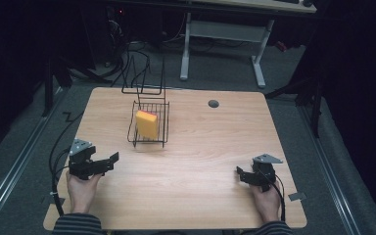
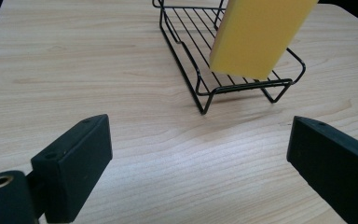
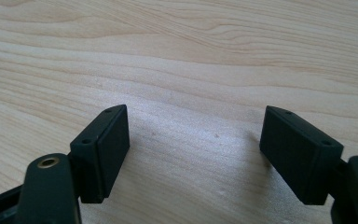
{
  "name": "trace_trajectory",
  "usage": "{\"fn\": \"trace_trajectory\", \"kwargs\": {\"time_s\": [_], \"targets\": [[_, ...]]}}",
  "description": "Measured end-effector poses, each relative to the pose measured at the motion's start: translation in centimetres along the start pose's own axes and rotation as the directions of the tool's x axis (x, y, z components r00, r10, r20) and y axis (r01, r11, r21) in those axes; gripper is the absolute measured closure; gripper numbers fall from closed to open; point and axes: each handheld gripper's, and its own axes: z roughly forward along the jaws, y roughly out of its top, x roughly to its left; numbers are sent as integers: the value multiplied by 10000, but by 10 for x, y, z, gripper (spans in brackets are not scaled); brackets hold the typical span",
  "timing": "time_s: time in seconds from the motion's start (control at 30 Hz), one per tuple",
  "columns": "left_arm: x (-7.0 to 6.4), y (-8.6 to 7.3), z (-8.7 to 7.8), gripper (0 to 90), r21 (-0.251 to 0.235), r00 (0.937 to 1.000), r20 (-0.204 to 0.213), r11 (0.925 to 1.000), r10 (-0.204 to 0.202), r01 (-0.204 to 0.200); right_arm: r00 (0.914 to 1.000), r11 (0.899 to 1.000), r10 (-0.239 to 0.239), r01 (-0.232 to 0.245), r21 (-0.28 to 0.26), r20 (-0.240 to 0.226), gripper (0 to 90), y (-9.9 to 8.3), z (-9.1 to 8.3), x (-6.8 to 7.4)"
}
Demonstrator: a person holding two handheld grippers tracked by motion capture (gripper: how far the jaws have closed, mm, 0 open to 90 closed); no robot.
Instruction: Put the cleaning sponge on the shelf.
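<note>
high view: fixed above the person's side, looking forward and down on the whole wooden table (image 1: 200, 147), with floor beyond. left gripper view: low, close over the tabletop (image 2: 98, 70), facing along its spread jaws toward the wire basket (image 2: 205, 88) and yellow sponge (image 2: 256, 37); both also appear mid-table in the high view, basket (image 1: 162, 129) and sponge (image 1: 147, 124). right gripper view: very near the wood (image 3: 191, 70), looking along its parted jaws; shared with the high view is bare tabletop near the right gripper (image 1: 247, 175)
</note>
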Motion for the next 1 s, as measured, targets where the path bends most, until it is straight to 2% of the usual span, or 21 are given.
{"fn": "trace_trajectory", "kwargs": {"time_s": [0.47, 1.0], "targets": [[0, -19, 10, 84, 532, 9996, 226, 9984, -188, 176, 10000, 10000, -1, 1, 0, 1, 244, 0, 0, 0], [3, -38, 20, 84, 883, 9998, -107, 9959, -195, 204, 10000, 10000, 7, -7, 2, 8, 244, 0, 0, 0]]}}
